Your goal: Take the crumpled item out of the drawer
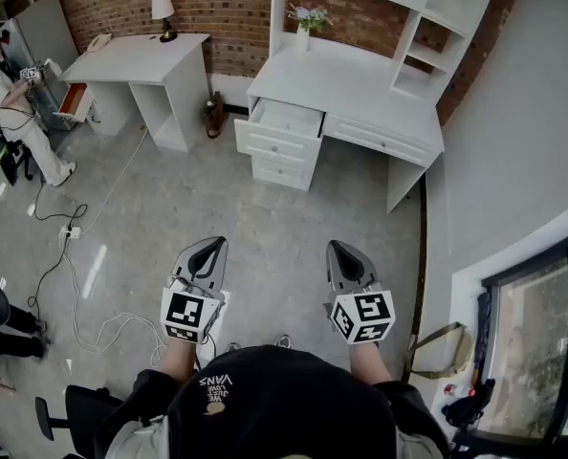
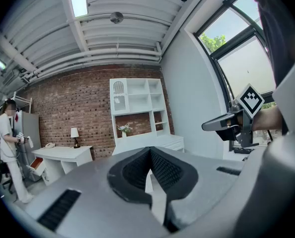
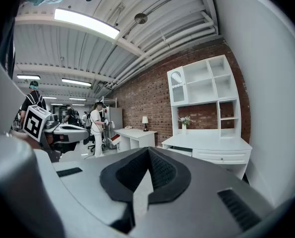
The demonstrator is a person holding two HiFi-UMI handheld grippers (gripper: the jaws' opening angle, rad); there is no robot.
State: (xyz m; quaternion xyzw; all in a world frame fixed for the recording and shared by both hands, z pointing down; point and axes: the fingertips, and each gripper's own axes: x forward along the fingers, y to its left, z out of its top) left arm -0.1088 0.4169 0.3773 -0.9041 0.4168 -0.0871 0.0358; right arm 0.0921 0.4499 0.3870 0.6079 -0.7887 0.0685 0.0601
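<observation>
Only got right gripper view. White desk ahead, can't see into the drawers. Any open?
Observer: Yes. Head view shows the top drawer on the left side of the desk pulled out; its contents are too small to tell.
Operator: Left gripper's jaws?
Observer: The left gripper is shut, with nothing between its jaws.
Operator: Anything on the floor?
Observer: Cables lie on the floor, off to the left of the left gripper.

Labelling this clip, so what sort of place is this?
Probably a staged study corner inside a lab or workshop: white wooden desk with shelf hutch, red brick wall, loose white cables across the grey floor.
</observation>
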